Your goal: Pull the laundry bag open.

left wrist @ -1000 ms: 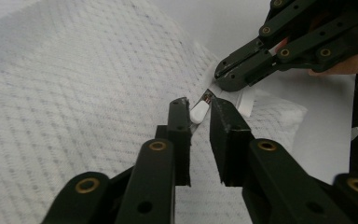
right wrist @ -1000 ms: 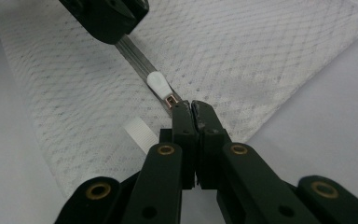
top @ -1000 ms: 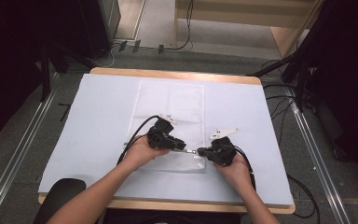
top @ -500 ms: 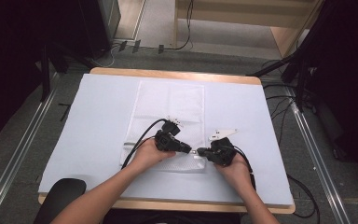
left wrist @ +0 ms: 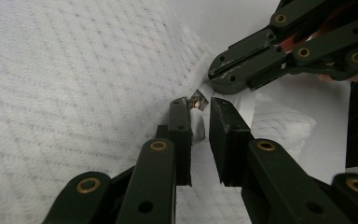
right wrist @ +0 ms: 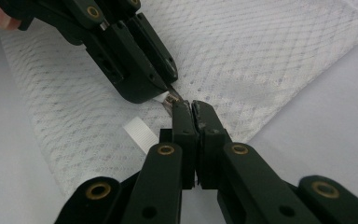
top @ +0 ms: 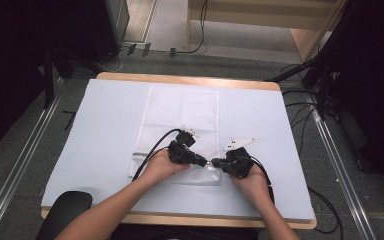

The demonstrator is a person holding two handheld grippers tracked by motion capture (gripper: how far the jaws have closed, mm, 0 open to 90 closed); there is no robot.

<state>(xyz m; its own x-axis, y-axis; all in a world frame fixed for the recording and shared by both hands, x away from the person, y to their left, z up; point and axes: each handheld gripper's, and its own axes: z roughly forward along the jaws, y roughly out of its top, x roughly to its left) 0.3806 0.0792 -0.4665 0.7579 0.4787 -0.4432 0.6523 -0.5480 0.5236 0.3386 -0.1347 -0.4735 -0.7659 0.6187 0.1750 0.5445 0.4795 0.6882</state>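
A white mesh laundry bag (top: pixel 180 131) is lying flat on the pale blue sheet covering the table (top: pixel 105 130), reaching from the middle toward 6 o'clock. Its fabric is showing a fine diamond-patterned weave with small holes, soft and slightly rumpled near its lower right corner. A small metal zipper pull (right wrist: pixel 171 99) is sitting at that corner, and a short ribbed white tab (right wrist: pixel 141 134) is lying just beside it at about 8 o'clock from the pull.

The table's wooden rim is showing at 12 o'clock and along the near edge. Wide bare sheet is lying open at 9 o'clock and 3 o'clock of the bag, and the far half of the table is unoccupied.

Both forearms are coming in from 6 o'clock, hands low over the bag's near edge, the two tools pointing tip to tip. The left gripper (left wrist: pixel 199 114) is angling toward 3 o'clock; its fingers have just been closing, are standing slightly apart, and a bit of white material is sitting between them by the pull. The right gripper (right wrist: pixel 190 109) is pointing toward 9 o'clock, its fingers pressed together at the bag's corner beside the pull; whether they are pinching anything I cannot tell.
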